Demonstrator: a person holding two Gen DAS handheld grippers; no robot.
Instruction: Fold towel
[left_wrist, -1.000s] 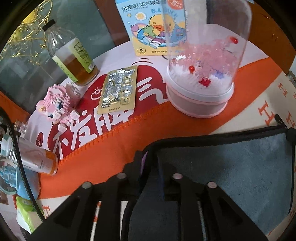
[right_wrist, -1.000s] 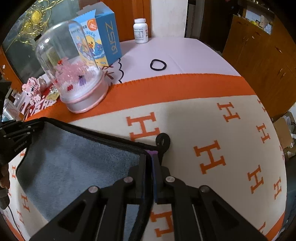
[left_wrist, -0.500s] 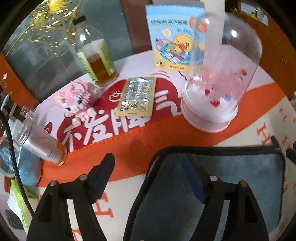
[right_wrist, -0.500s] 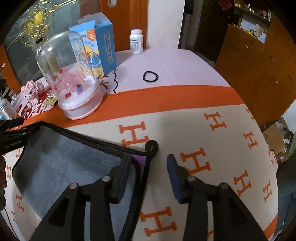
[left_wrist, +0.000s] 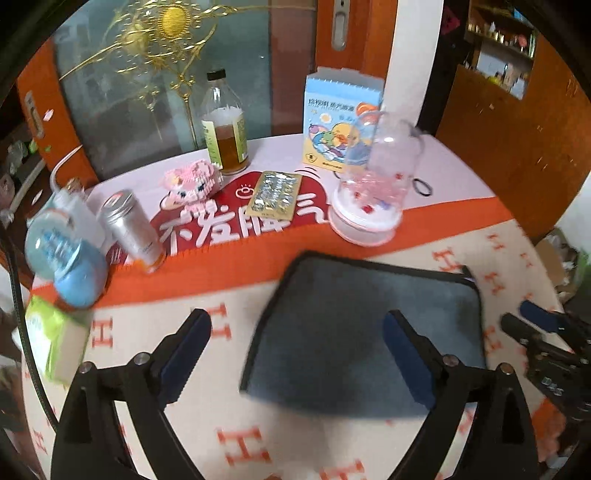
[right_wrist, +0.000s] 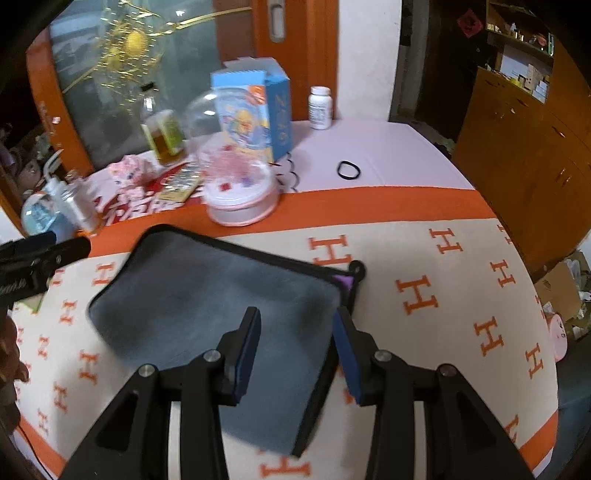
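A grey towel (left_wrist: 362, 325) with black edging lies folded flat on the cream and orange cloth; it also shows in the right wrist view (right_wrist: 207, 314). My left gripper (left_wrist: 295, 347) is open and empty, raised above the towel's left part. My right gripper (right_wrist: 295, 339) is open and empty, raised above the towel's right edge, near its purple tag (right_wrist: 345, 282). The right gripper also shows at the right edge of the left wrist view (left_wrist: 543, 332).
A glass dome with pink flowers (left_wrist: 373, 192) stands just beyond the towel. Behind it are a blue carton (left_wrist: 336, 118), a bottle (left_wrist: 225, 129), a pill blister (left_wrist: 275, 194), a pink toy (left_wrist: 192, 181), a tube (left_wrist: 133, 229) and a black hair tie (right_wrist: 348, 170).
Both grippers let go of the towel's far corners, opened and drew back and up. The towel now lies flat.
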